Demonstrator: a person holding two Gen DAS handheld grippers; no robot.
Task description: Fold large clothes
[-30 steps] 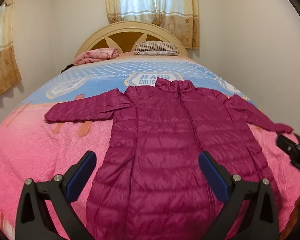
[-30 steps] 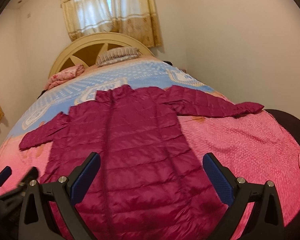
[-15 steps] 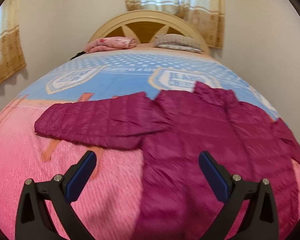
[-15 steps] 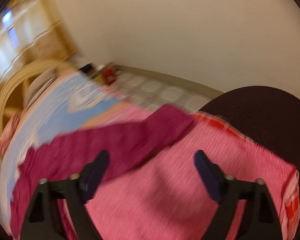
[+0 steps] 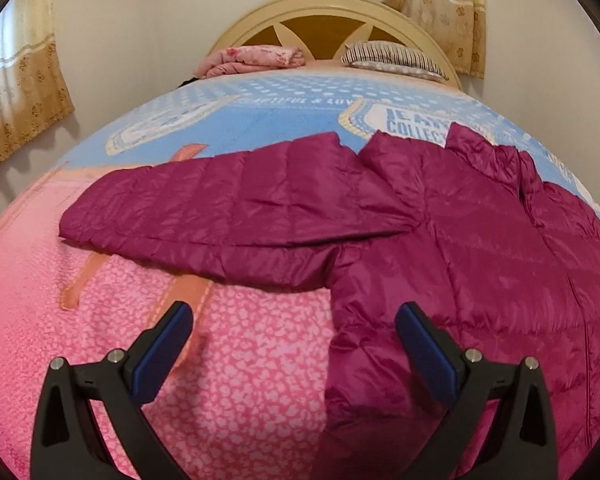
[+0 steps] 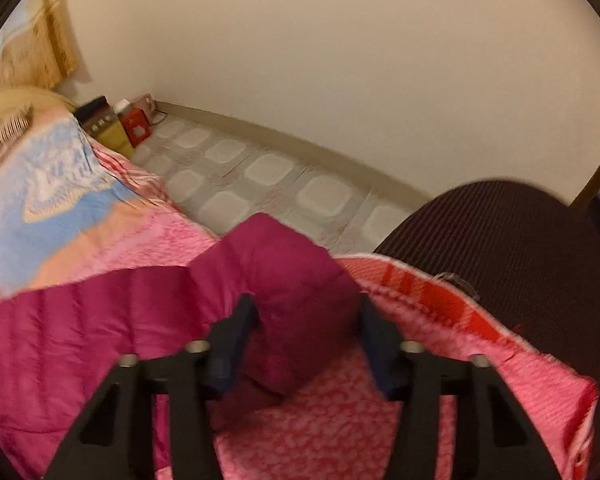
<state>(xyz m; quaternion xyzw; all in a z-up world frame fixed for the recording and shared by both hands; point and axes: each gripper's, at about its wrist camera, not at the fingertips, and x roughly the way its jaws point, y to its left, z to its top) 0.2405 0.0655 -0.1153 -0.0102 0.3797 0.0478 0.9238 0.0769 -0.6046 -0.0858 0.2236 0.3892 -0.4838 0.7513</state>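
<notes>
Magenta quilted jacket [image 5: 440, 248] laid flat, front up, on the pink-and-blue bedspread [image 5: 240, 360], collar toward the headboard [image 5: 328, 12]; not yet folded. Both sleeves spread outward across the bed.

Left gripper [image 5: 294, 344]: spread wide, nothing between the jaws. Hovering above bare bedspread just beside the jacket's side edge, under the armpit. Left sleeve [image 5: 228, 216] lying ahead of it, long axis running crosswise to the fingers, cuff well off to the left.

Right gripper [image 6: 308, 340]: half closed, jaws just been narrowing, right sleeve cuff [image 6: 284, 272] between them. Pads appear beside the fabric rather than pressing it (motion blur prevents a firm finding). Cuff close to the bed's edge, floor tiles [image 6: 268, 172] beyond; sleeve's long axis running back from the cuff toward the lower left, into the jacket body.

Assessment: right hand the nearer to a grasp. Coming move likely hinges on carrying that cuff back along the sleeve's own axis, across the jacket front. Left gripper would need to travel outward to reach its cuff.
</notes>
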